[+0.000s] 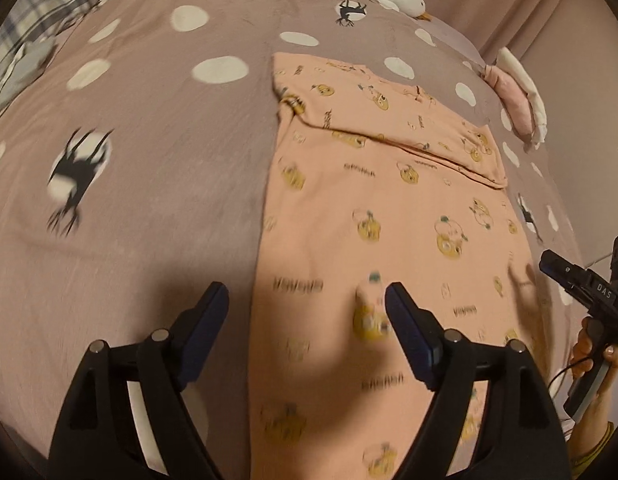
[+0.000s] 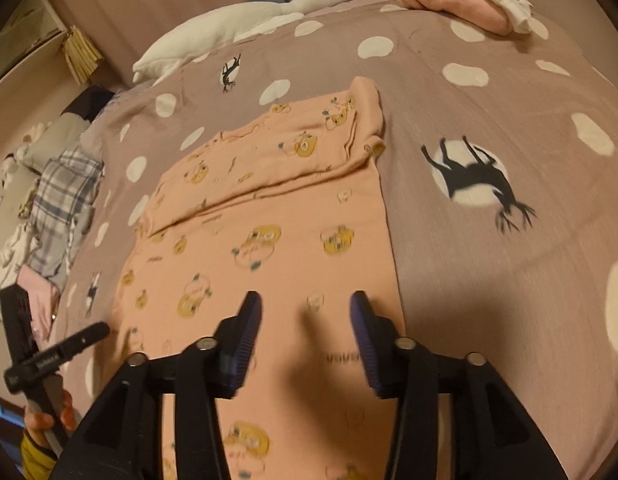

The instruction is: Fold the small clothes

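A peach garment [image 1: 389,208] printed with yellow cartoon animals lies flat on the bed, its far end folded over itself with the sleeve across the top. It also shows in the right wrist view [image 2: 269,216]. My left gripper [image 1: 307,300] is open and empty, hovering above the garment's near left edge. My right gripper [image 2: 305,308] is open and empty above the garment's near right part. The right gripper also shows at the right edge of the left wrist view [image 1: 581,284], and the left gripper at the lower left of the right wrist view [image 2: 57,354].
The bed cover [image 1: 157,128] is mauve with white dots and black deer. Folded pink and white clothes [image 2: 465,0] lie at the far right. A white goose plush [image 2: 245,16] lies at the back. A plaid cloth pile [image 2: 61,204] sits at the left.
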